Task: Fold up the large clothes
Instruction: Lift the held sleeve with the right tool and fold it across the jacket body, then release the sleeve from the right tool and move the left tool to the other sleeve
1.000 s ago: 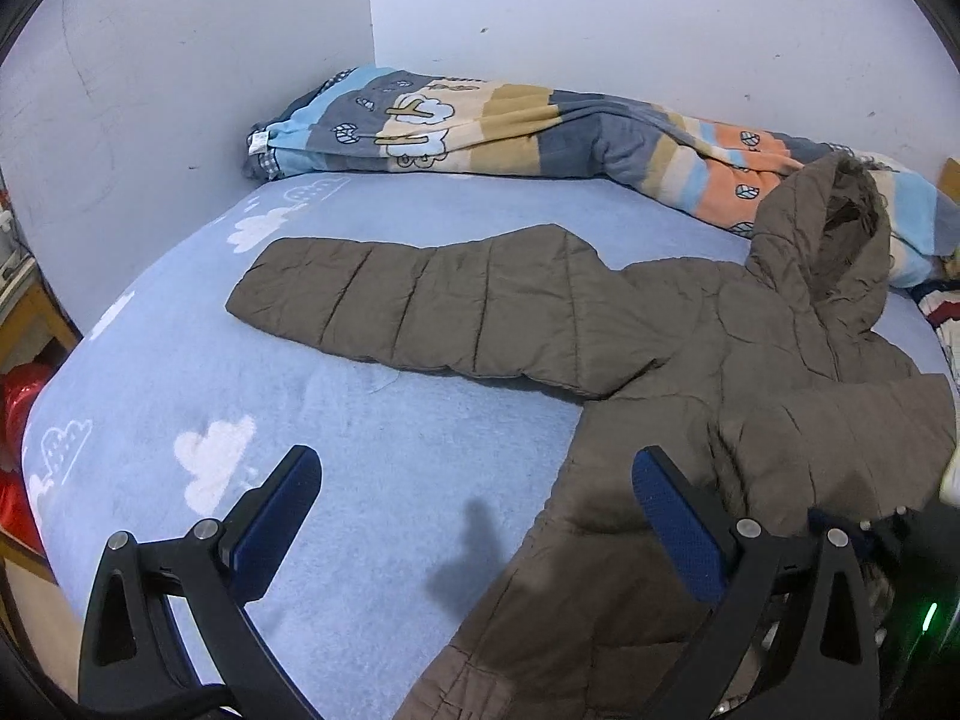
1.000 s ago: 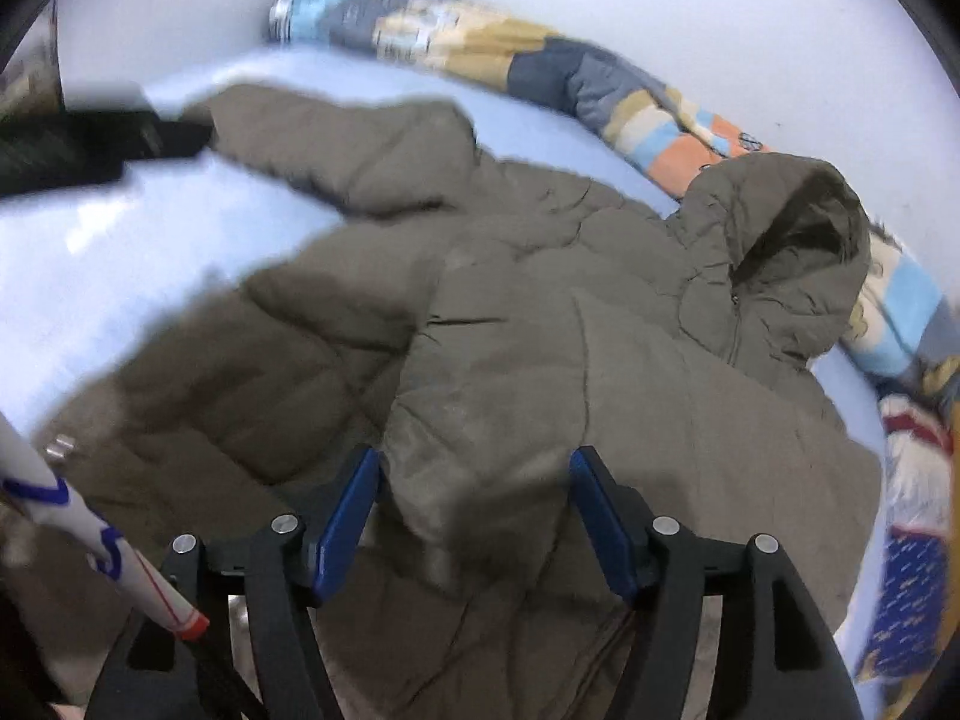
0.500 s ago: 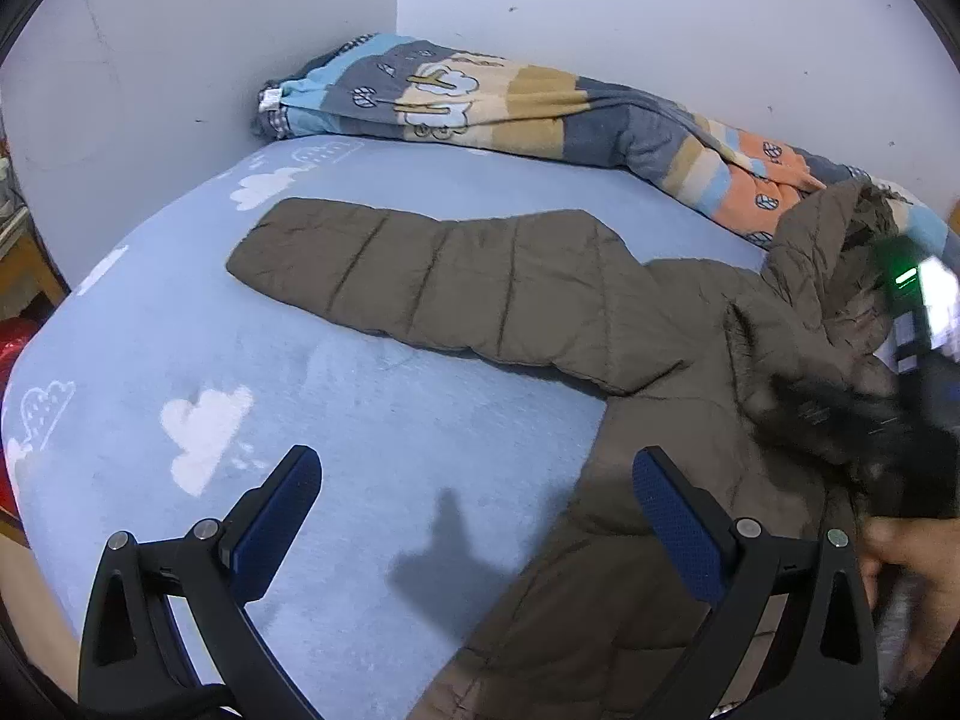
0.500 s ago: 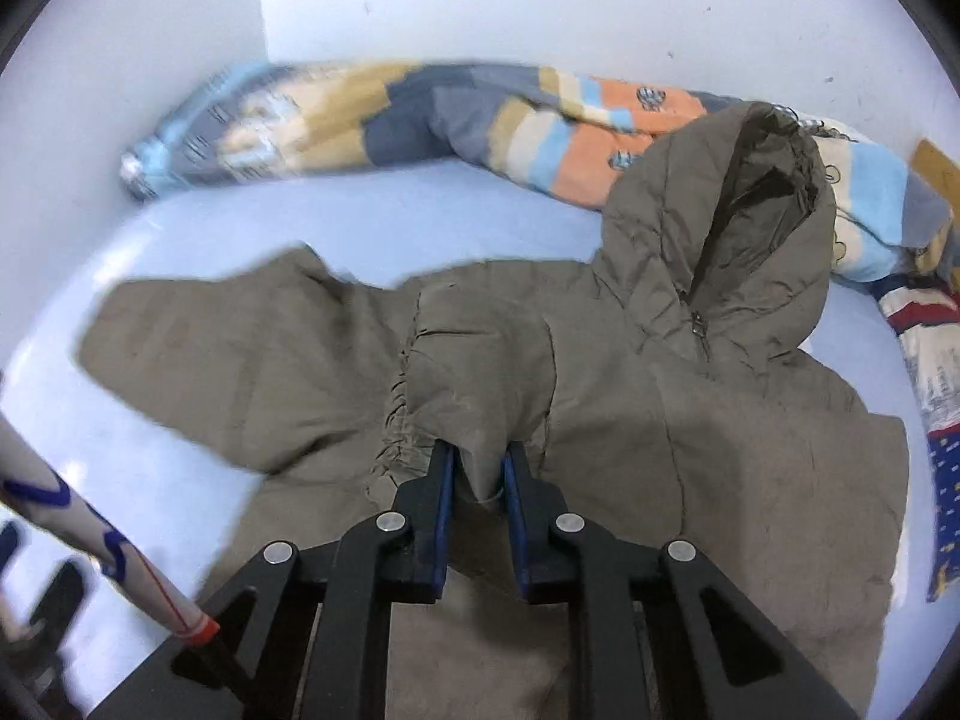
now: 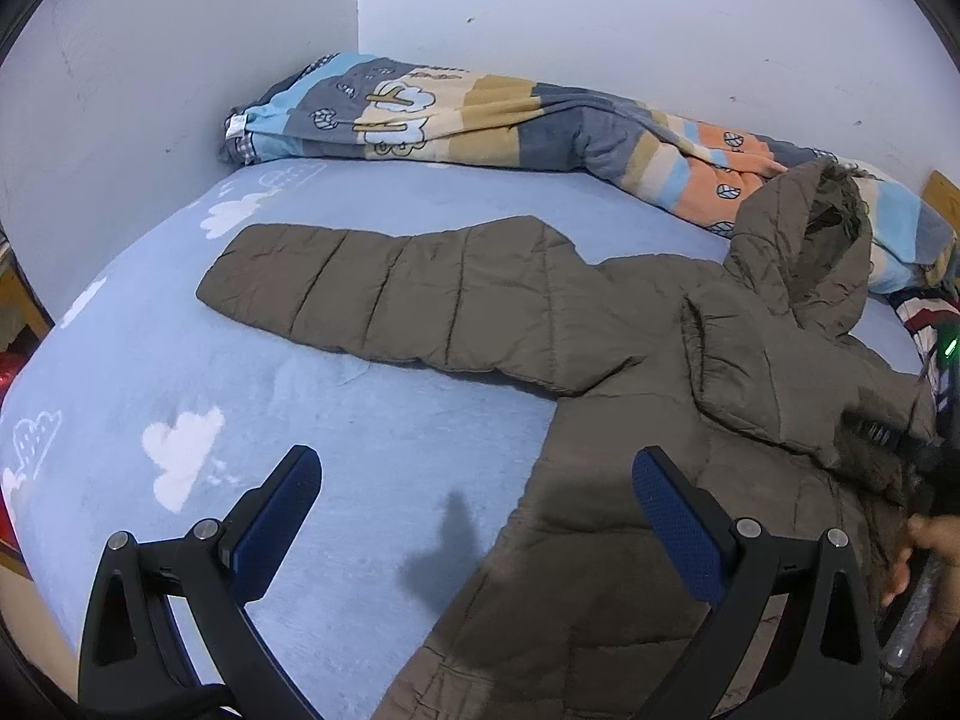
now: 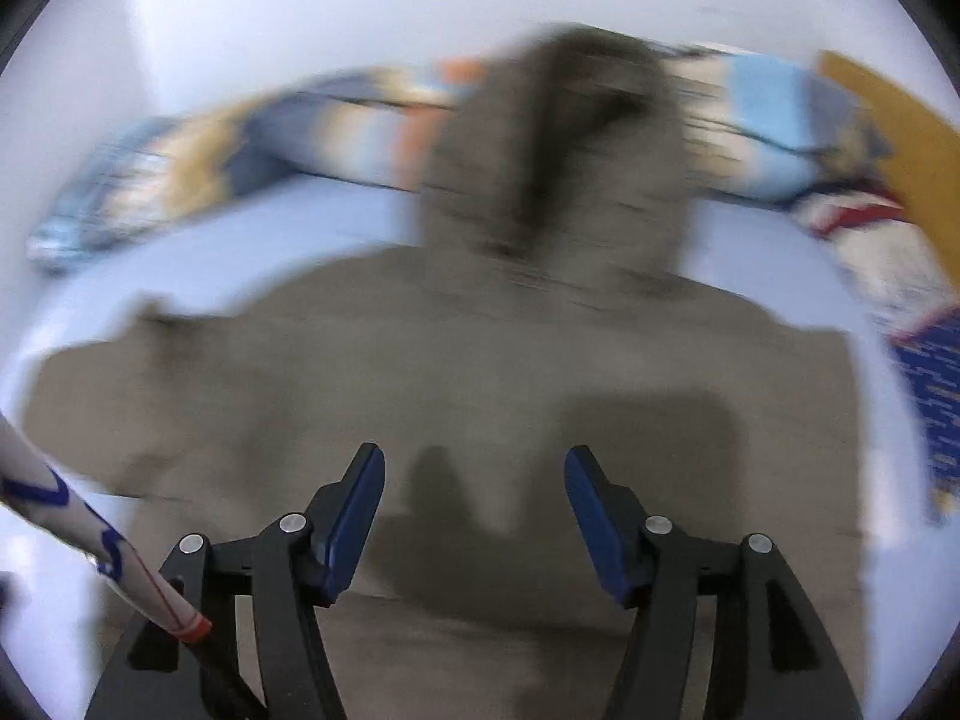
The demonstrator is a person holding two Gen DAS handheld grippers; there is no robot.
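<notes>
Jacket (image 5: 630, 360) lies spread on bed (image 5: 360, 450); both grippers' fingers spread wide, right just opened, nothing between

A bed (image 5: 336, 420) covered by a light blue sheet printed with white clouds is seen set into a corner of white walls. A brown quilted hooded jacket (image 5: 630, 372) is laid flat on the sheet, its body toward the bed's right side and near edge. One sleeve (image 5: 384, 294) is stretched out across the middle of the bed toward the left edge, while the other is folded over the chest. The hood (image 5: 798, 252) is propped against a rolled striped blanket (image 5: 480, 120), which is laid along the far edge against the wall, from the far left corner to the right. More patterned bedding (image 6: 864, 240) is bunched at the far right corner.
</notes>
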